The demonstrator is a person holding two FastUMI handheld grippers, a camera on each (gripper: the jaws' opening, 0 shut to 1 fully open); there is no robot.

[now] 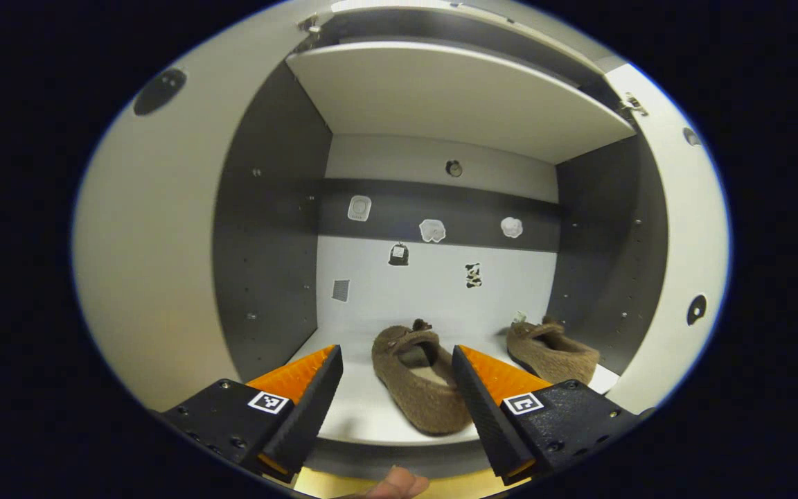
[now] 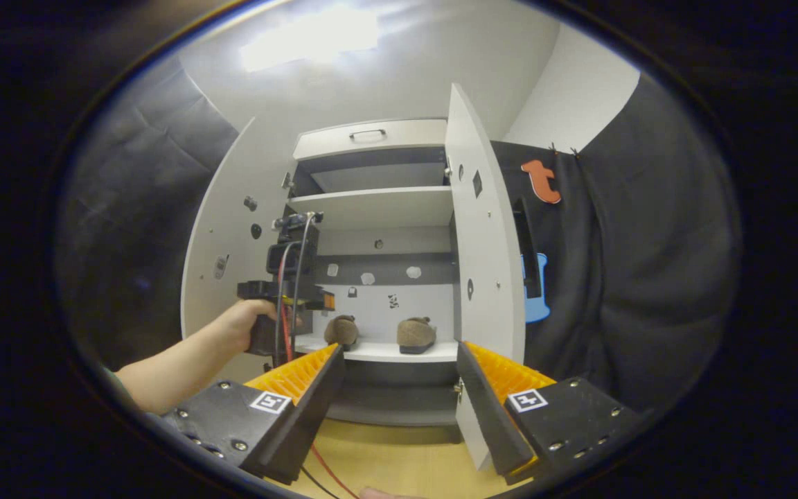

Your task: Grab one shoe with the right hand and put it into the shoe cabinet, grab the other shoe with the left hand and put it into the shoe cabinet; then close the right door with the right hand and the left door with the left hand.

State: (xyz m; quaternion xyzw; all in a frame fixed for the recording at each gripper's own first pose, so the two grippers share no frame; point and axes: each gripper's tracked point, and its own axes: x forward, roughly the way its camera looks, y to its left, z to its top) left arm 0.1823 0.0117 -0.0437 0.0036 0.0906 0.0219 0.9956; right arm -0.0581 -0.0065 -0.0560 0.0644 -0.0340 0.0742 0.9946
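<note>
No words, numbers or brand names can be read anywhere. The small pale and dark stickers (image 1: pixel 432 230) on the far back panel of the white-and-grey shoe cabinet (image 1: pixel 433 97) carry shapes too small and blurred to make out as writing. The square black-and-white coded markers (image 1: pixel 267 402) on the left gripper (image 1: pixel 395 357), and the matching pair (image 2: pixel 526 400) on the right gripper (image 2: pixel 399 353), bear block patterns only, no letters.

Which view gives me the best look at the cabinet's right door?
The right gripper view: the right door stands open, seen from top to bottom edge. The left gripper view catches just a curved strip of its inner face at the picture's edge.
</note>
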